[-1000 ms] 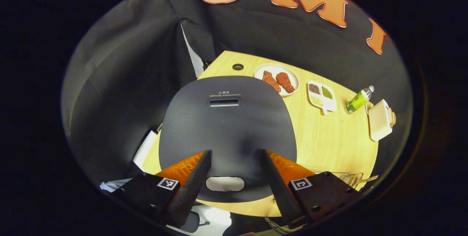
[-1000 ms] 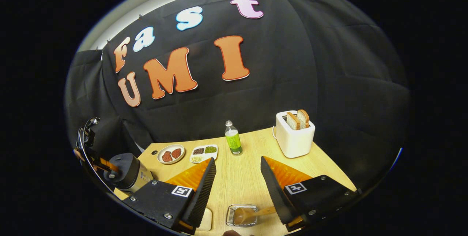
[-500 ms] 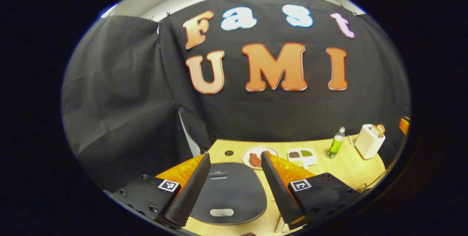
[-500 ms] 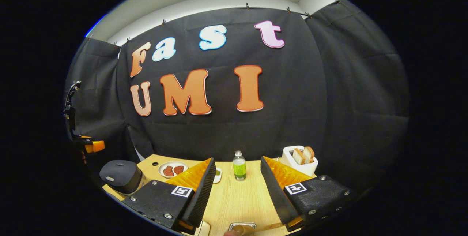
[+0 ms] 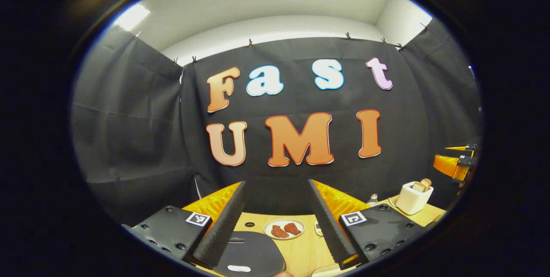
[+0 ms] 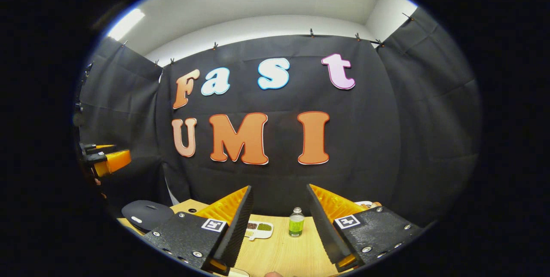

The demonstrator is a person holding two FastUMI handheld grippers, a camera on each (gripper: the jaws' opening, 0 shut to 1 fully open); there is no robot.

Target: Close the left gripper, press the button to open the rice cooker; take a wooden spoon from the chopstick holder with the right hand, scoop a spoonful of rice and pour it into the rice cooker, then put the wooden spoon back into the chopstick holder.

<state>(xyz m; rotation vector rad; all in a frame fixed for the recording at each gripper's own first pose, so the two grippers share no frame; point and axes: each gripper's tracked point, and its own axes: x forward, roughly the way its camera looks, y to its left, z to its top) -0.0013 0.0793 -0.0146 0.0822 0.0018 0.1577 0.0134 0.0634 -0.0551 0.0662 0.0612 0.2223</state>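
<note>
On the wooden table [image 6: 279, 253] stand a green bottle [image 6: 295, 223], a toaster [image 5: 414, 198] and what looks like plated meat [image 5: 284, 229].

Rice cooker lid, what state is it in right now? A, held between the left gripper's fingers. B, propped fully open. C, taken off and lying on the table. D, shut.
D: the rice cooker sits below the open left gripper with its dark lid flat on top and the pale button at its front edge showing.
</note>
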